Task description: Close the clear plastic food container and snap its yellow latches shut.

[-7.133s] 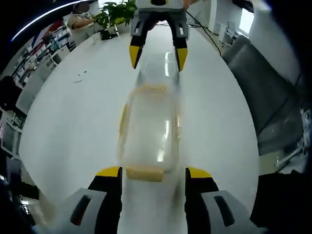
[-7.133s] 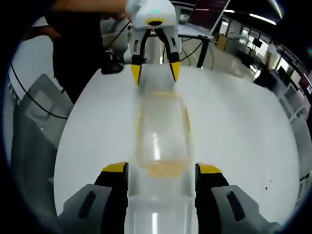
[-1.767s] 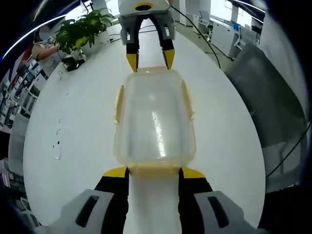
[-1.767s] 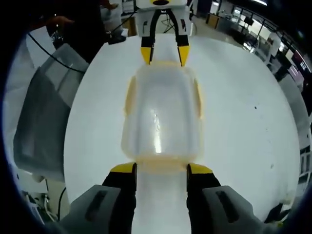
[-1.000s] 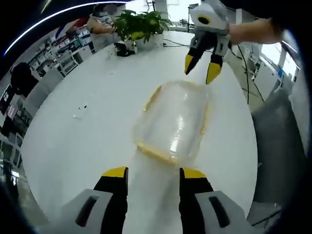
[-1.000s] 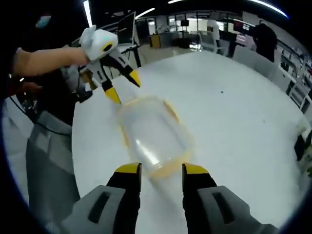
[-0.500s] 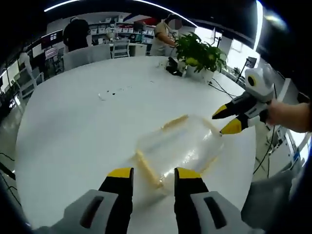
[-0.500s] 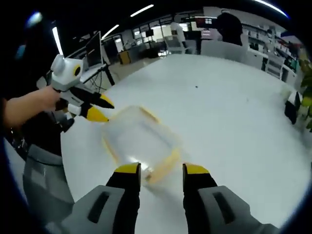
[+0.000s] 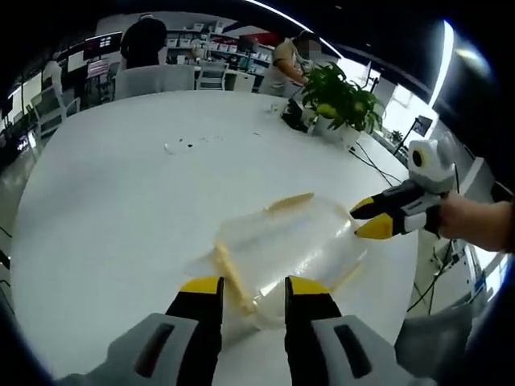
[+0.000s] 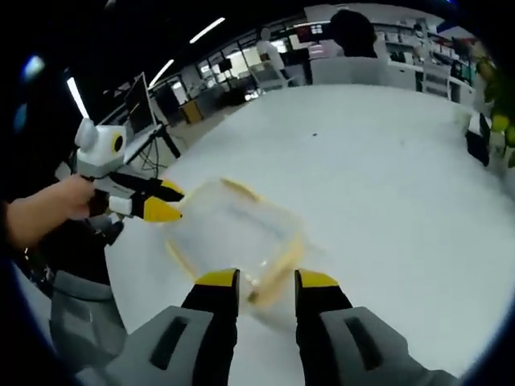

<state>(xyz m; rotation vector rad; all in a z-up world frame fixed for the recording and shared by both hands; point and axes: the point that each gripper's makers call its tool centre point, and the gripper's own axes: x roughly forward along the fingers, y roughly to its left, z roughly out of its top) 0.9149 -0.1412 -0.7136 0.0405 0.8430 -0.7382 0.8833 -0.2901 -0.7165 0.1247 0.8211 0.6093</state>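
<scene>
The clear plastic food container with its lid on lies on the white table, turned at a slant to both views. My left gripper has its jaws drawn in around the near end, where a yellow latch runs between them. My right gripper, held by a hand, grips the far end. In the right gripper view the container sits just past my right gripper, a yellow latch between its jaws. The left gripper pinches the opposite edge.
A potted plant and a dark object stand at the table's far side. Small specks lie on the tabletop. People stand by shelves in the background. Grey chairs sit beside the table.
Both views have swung round the container since a second ago, so each opposite gripper now shows at the side. Both pairs of jaws have narrowed slightly on the container's ends.
</scene>
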